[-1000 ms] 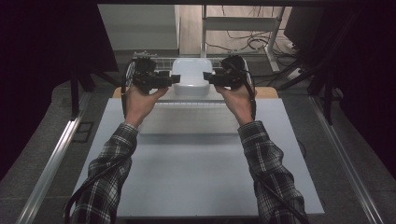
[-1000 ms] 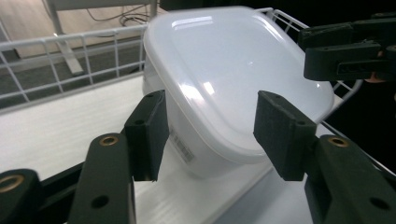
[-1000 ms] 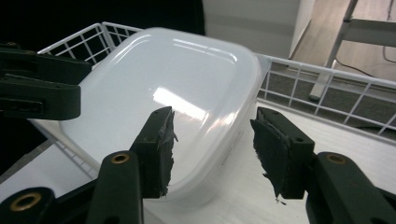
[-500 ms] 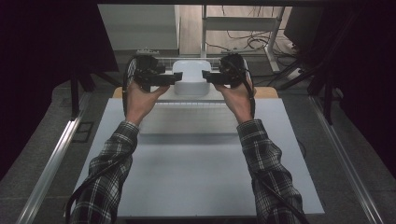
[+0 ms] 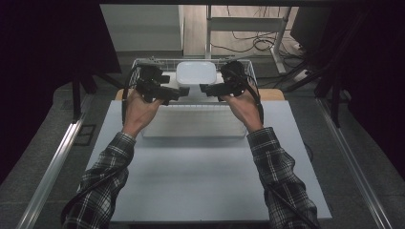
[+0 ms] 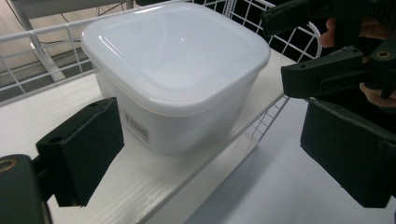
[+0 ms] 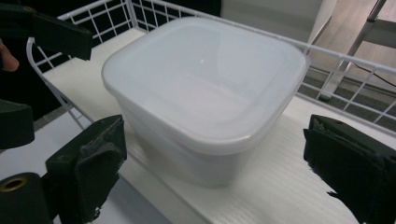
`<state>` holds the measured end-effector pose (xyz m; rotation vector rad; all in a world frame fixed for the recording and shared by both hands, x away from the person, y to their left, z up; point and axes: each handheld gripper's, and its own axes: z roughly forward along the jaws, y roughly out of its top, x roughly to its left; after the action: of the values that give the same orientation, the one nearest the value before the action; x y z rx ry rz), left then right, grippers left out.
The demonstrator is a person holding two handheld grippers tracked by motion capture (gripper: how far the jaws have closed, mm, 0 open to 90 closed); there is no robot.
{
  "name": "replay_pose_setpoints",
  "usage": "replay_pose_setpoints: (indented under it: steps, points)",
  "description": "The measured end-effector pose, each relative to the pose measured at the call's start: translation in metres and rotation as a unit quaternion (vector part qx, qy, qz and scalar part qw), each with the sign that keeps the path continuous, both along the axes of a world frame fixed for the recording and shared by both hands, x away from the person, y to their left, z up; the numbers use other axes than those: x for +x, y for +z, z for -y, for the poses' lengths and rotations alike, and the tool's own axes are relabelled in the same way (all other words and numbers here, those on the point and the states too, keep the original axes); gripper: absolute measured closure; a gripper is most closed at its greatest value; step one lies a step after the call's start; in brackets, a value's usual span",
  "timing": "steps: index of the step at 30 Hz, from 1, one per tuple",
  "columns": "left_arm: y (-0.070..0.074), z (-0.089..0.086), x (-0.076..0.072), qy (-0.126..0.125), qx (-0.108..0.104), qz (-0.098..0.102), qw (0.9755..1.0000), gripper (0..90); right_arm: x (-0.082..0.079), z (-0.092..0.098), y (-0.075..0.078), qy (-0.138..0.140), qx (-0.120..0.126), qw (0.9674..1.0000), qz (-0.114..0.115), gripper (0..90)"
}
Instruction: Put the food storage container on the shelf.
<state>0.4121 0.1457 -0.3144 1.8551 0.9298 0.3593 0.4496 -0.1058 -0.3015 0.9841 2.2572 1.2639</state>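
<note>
Broadly, the counter (image 5: 200, 176) carries a white wire basket (image 5: 143, 63) at its twelve o'clock edge, and a white lidded tub (image 5: 196, 73) sits inside it on a white board. The left tongs (image 5: 179, 90) hover at the tub's eight o'clock, the right tongs (image 5: 210, 88) at its four o'clock, tips pointing toward each other. Both tongs are spread wide apart, gripping nothing; in each gripper view the tub (image 6: 177, 70) (image 7: 205, 88) lies just beyond the pads, untouched.

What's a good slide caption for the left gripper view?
Open left gripper approaching a lidded white plastic container on a white shelf with a wire rail.
</note>
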Motion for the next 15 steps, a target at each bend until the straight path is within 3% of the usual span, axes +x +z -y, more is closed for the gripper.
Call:
replay_pose_setpoints:
  steps: [5,12,15]
  points:
    - [-0.007,0.0,-0.008,0.0,0.023,0.019,0.9995,6.0,-0.007,0.002,-0.004,0.006,-0.016,0.9998,0.004,4.0]
    - [-0.025,-0.005,-0.015,-0.011,0.017,0.021,0.9996,6.2,-0.013,0.006,-0.012,0.016,-0.02,0.9996,0.015,3.2]
    - [-0.031,-0.008,-0.019,-0.017,0.004,0.026,0.9995,6.2,-0.018,0.008,-0.018,0.019,-0.02,0.9995,0.018,2.7]
